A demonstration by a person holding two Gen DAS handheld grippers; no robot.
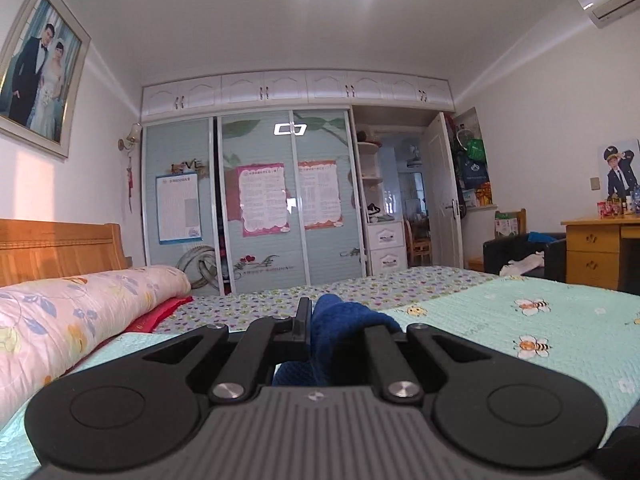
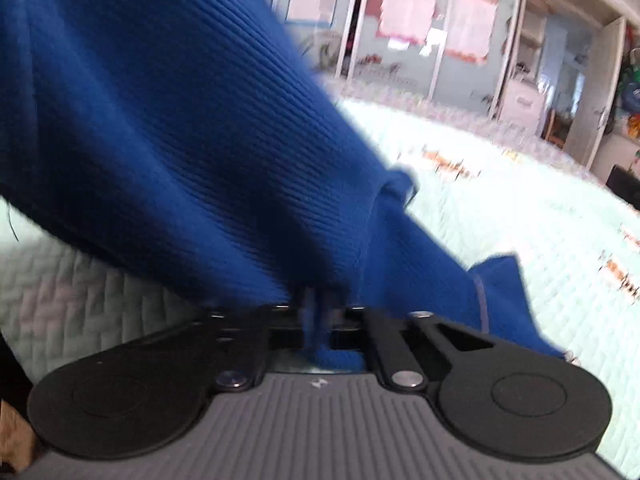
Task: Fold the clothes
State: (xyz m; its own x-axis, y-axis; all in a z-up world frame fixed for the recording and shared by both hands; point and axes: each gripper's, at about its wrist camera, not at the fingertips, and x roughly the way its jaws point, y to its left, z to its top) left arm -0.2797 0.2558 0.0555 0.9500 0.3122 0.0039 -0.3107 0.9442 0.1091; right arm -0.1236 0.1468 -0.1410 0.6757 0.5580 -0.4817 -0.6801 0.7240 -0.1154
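We had both jaws pinched on the blue knit garment [image 2: 180,128], left gripper [image 1: 320,324] & right gripper [image 2: 320,312], cloth lifted off bed [image 1: 500,320] at frame centre; best kept taut w/ edges level.

Only "LOVE" reads, as dark letters on the wardrobe door [image 1: 178,200]; the posters' [image 1: 262,199] print is illegible.
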